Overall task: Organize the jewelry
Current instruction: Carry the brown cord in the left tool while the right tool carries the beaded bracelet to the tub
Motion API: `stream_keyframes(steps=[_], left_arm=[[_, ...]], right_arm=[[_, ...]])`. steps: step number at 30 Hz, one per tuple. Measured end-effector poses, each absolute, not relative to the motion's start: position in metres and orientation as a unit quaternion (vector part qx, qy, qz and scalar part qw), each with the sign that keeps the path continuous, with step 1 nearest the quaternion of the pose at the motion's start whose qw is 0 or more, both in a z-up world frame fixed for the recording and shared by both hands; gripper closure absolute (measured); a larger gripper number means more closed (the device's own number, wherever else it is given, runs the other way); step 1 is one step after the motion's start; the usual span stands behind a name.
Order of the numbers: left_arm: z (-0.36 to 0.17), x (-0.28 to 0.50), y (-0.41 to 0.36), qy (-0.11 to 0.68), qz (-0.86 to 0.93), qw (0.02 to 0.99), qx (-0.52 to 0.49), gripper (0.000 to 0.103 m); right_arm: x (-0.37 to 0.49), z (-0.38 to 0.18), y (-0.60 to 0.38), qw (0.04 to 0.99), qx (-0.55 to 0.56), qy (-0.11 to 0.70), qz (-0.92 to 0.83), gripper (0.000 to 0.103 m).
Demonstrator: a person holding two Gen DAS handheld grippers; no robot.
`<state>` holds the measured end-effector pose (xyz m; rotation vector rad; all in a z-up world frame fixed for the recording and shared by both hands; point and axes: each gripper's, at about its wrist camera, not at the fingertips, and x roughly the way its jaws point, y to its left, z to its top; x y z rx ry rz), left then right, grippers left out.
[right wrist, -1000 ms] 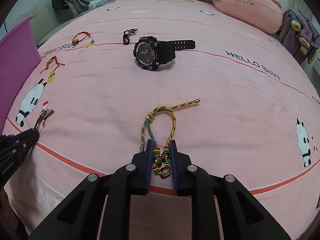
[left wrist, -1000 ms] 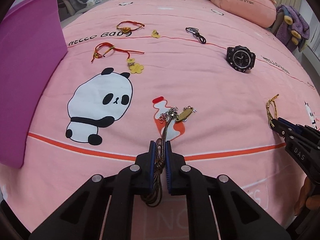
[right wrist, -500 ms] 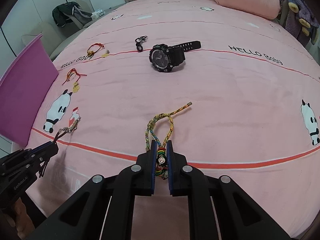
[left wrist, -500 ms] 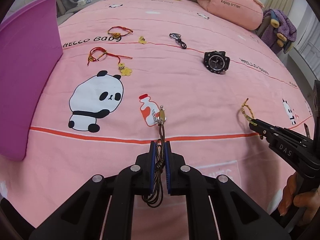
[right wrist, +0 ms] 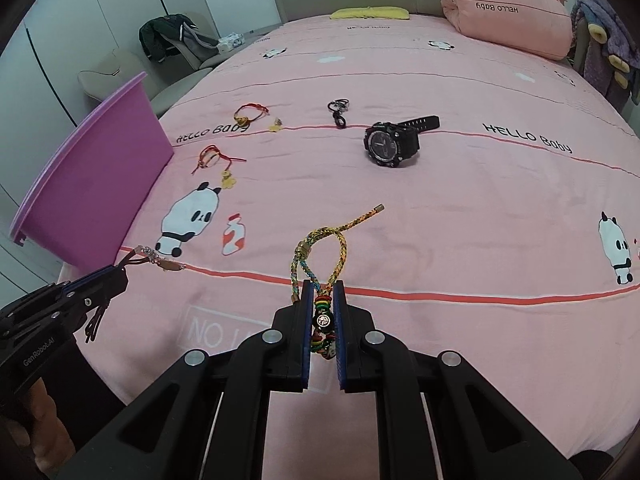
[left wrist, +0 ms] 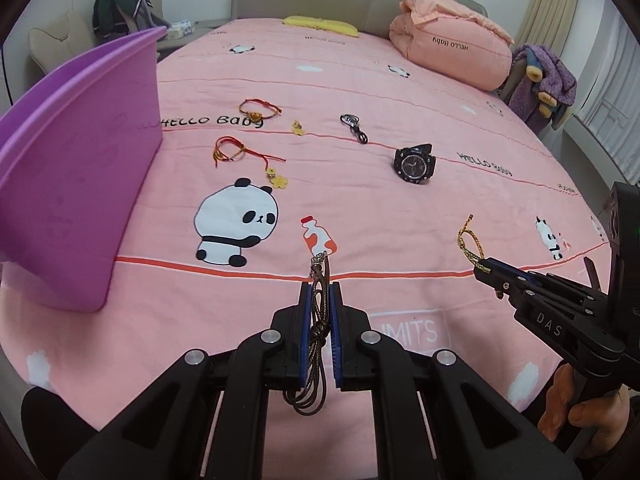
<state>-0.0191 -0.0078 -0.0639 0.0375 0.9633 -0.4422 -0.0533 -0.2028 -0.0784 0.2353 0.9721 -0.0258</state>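
My left gripper (left wrist: 320, 286) is shut on a brown cord necklace (left wrist: 318, 320), lifted off the pink bedspread (left wrist: 360, 200); its metal charms (right wrist: 162, 261) dangle at the tip. My right gripper (right wrist: 323, 284) is shut on a multicoloured braided bracelet (right wrist: 320, 240) with beads, also raised; in the left wrist view this bracelet (left wrist: 470, 244) shows at the far right. Still lying on the bed are a black watch (left wrist: 414, 162), two red string bracelets (left wrist: 230, 150) (left wrist: 256, 110), a yellow charm (left wrist: 297, 128) and a black clasp piece (left wrist: 354, 126).
A purple plastic bin (left wrist: 76, 184) stands at the bed's left edge. A folded pink quilt (left wrist: 448, 52) and yellow pillow (left wrist: 320, 26) lie at the head. A chair with a dark jacket (right wrist: 168, 36) stands beyond the bed. A hand (left wrist: 576, 400) grips the right tool.
Both grippers have risen and pulled back from the bed, lifting the necklace and the braided bracelet off the sheet. The right jaws closed tighter on the bracelet's beads.
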Motion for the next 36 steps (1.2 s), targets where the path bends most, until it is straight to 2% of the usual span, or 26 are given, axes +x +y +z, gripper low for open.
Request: stream_keyframes(steps=[22, 36], left_arm=[[0.023, -0.026, 0.071, 0.369, -0.183, 0.911, -0.016, 0.094], [0.059, 0.023, 0.141, 0.337, -0.123, 0.933, -0.024, 0.094]], right_arm=[[-0.036, 0.016, -0.122, 0.912, 0.068, 0.400, 0.053, 0.093], [0.027, 0.045, -0.028, 0.910, 0.045, 0.386, 0.146, 0.093]])
